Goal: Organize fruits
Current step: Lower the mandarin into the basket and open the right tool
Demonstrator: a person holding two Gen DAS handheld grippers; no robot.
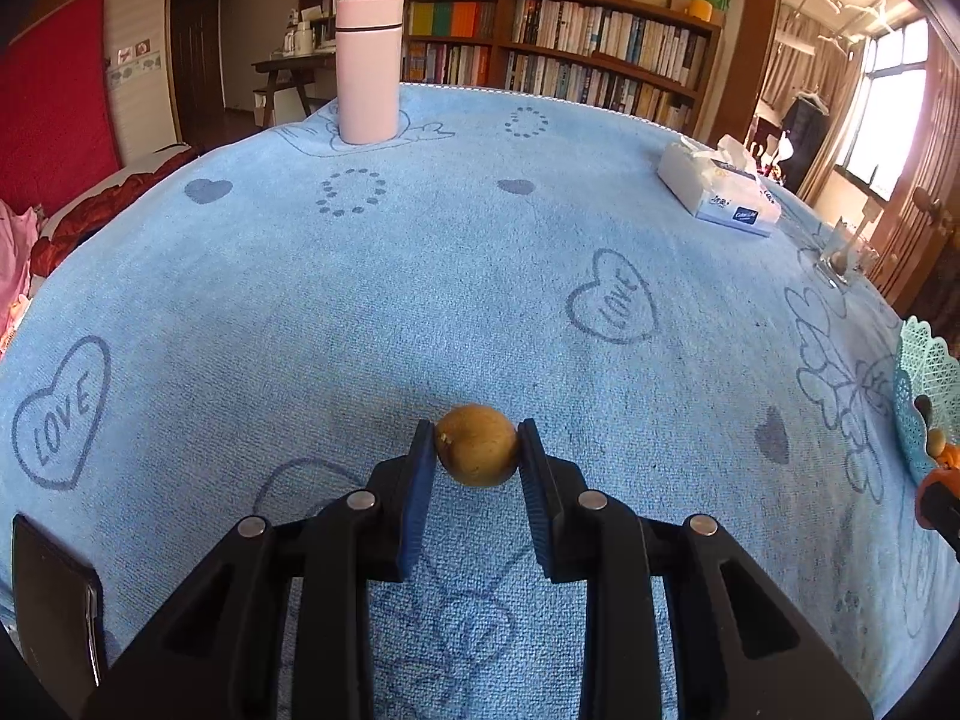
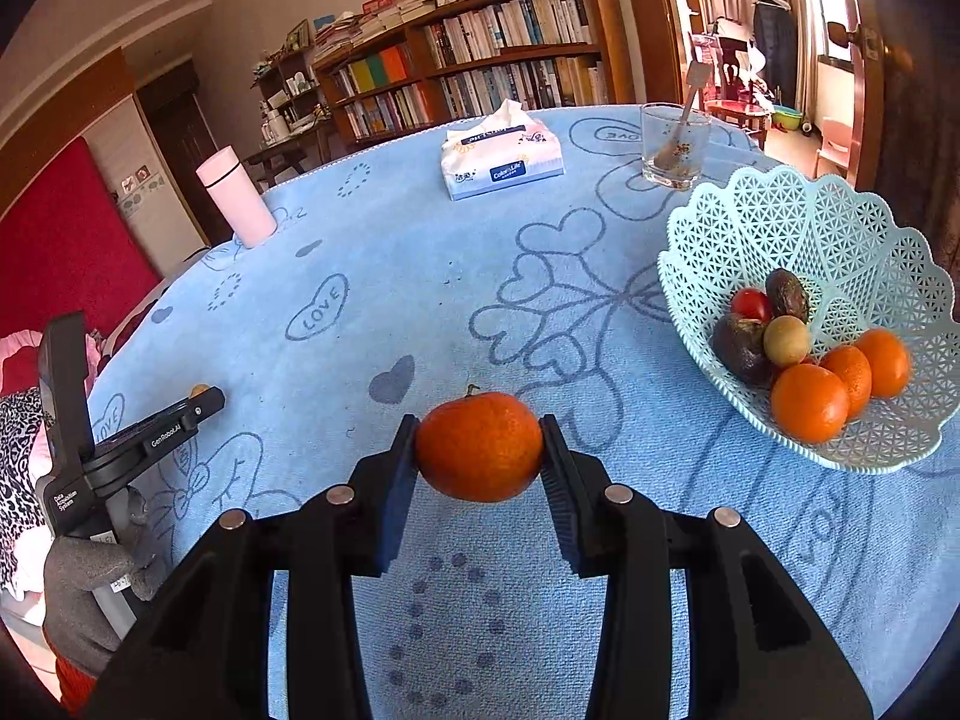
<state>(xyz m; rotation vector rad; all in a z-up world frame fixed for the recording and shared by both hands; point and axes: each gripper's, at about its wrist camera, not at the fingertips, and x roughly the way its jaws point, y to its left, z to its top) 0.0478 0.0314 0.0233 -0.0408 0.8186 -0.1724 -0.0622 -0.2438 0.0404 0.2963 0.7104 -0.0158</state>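
the right gripper (image 2: 480,450) pinches a tangerine (image 2: 479,447) between its ribbed blue pads – glossy, dimpled peel, slightly flattened, a stub of stem at its 12 o'clock – held above the towel. the left gripper (image 1: 477,447) is pressed in on a small brown fruit (image 1: 477,445), round, matte and faintly speckled, both pads flat against its sides. both grippers are black moulded plastic with round metal pins on the linkages.

under them spreads a blue towel (image 1: 420,276), nubby terry cloth printed with grey hearts, paw-print rings and the word love.

from the right gripper, at about 2 o'clock, sits a pale mint basket (image 2: 840,228) of lattice plastic with a scalloped rim; inside lie three more tangerines (image 2: 810,402), two dark wrinkled avocados (image 2: 787,294), a red tomato (image 2: 750,304) and a tan round fruit (image 2: 787,341), all bunched together. at 1 o'clock stands a clear glass (image 2: 675,147) with a spoon in it, at 12 o'clock a soft tissue pack (image 2: 501,159), at 10 o'clock a smooth pink cylinder flask (image 2: 237,198). at 9 o'clock a grey-gloved hand (image 2: 90,588) grips the left gripper's handle.
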